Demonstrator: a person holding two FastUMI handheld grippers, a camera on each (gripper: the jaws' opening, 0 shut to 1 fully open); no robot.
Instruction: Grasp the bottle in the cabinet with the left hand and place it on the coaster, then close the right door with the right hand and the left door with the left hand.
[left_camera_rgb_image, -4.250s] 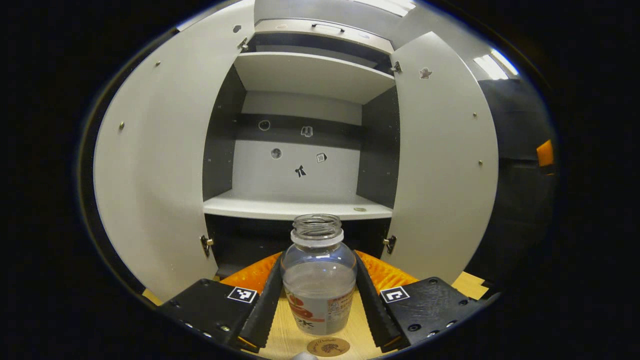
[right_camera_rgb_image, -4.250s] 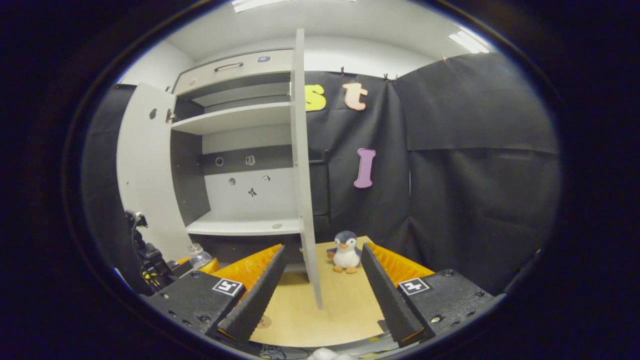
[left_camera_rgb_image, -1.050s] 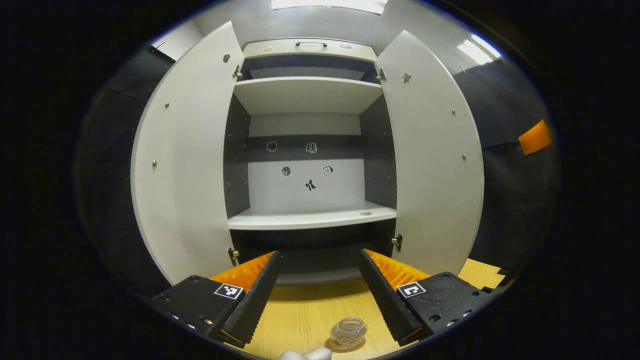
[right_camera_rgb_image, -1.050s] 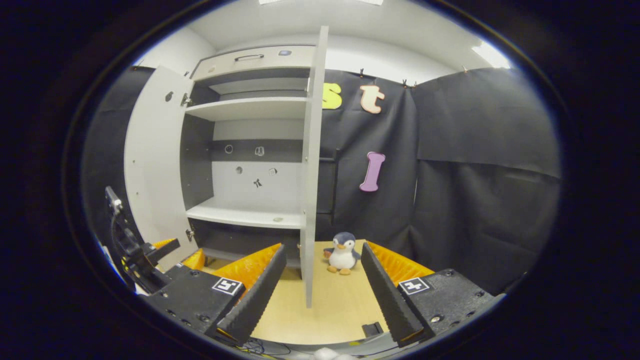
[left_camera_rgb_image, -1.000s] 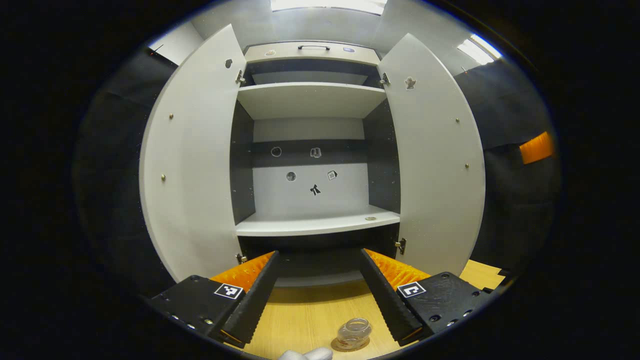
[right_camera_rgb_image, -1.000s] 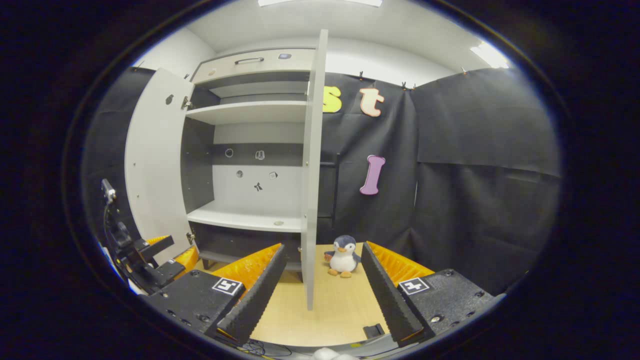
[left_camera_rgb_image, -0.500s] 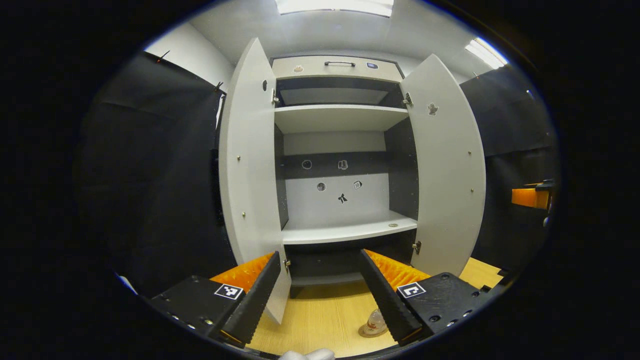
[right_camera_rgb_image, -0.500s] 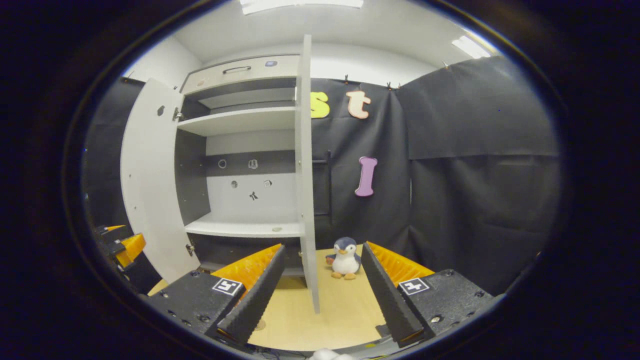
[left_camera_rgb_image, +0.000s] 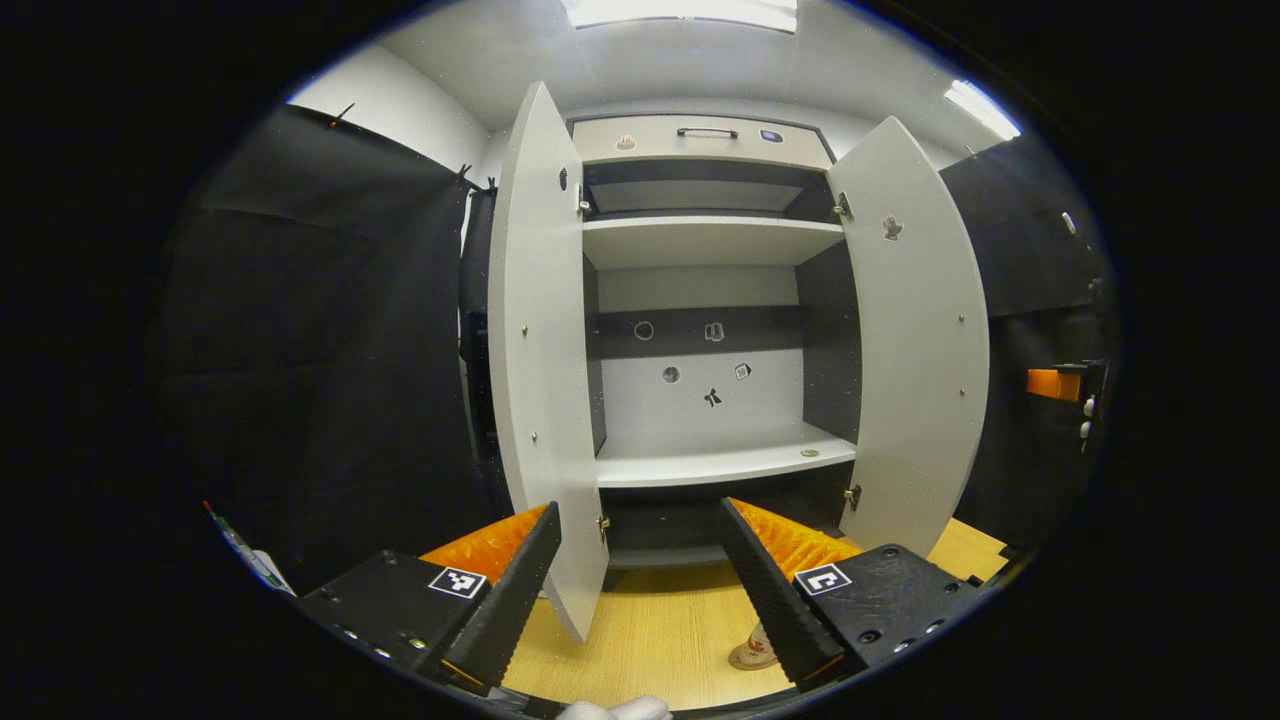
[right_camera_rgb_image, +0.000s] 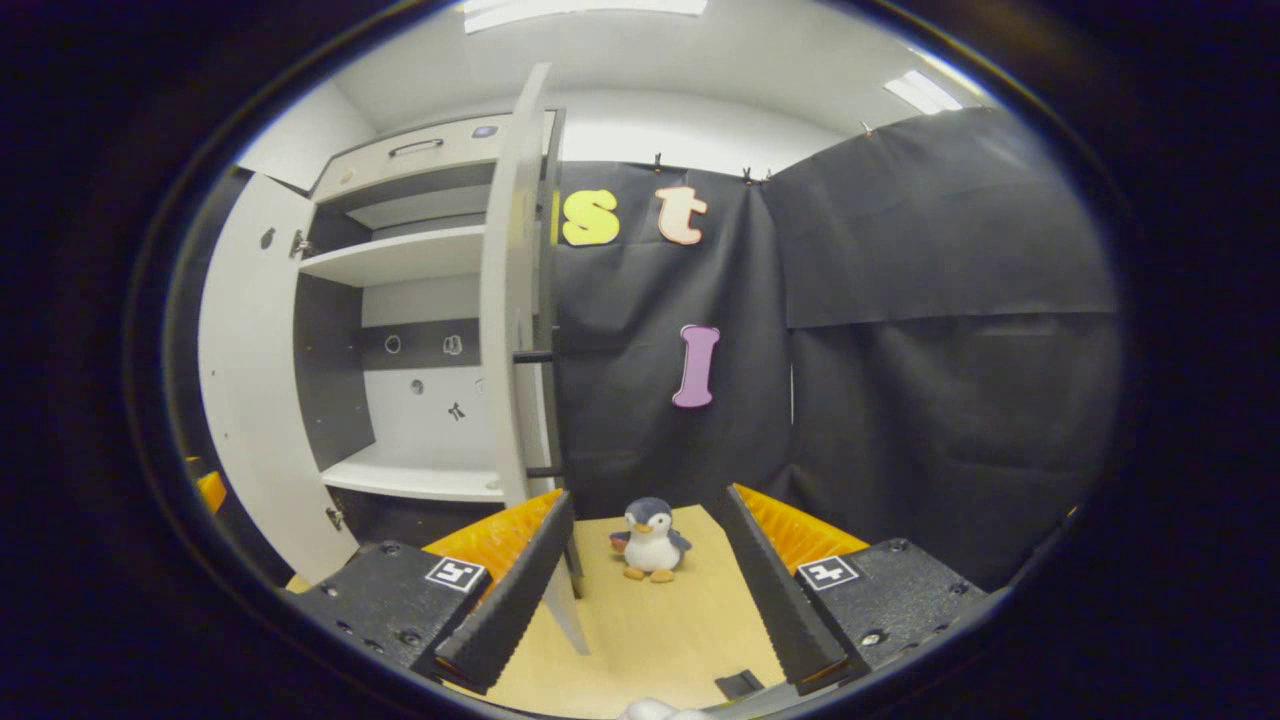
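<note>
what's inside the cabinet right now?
Cabinet shelves look bare, apart from one small round object on the lower shelf and small stickers on the back panel. The dark bottom compartment cannot be made out.

Open right gripper (right_camera_rgb_image: 645, 585) faces penguin toy (right_camera_rgb_image: 649, 539) beside right door (right_camera_rgb_image: 512, 330).

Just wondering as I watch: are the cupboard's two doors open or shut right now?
Open. The left door and right door both swing outward, baring the empty shelves.

No readable txt: square black-white marker tags (left_camera_rgb_image: 456, 583) on black gripper bodies carry patterns only; bottle label too hidden.
</note>
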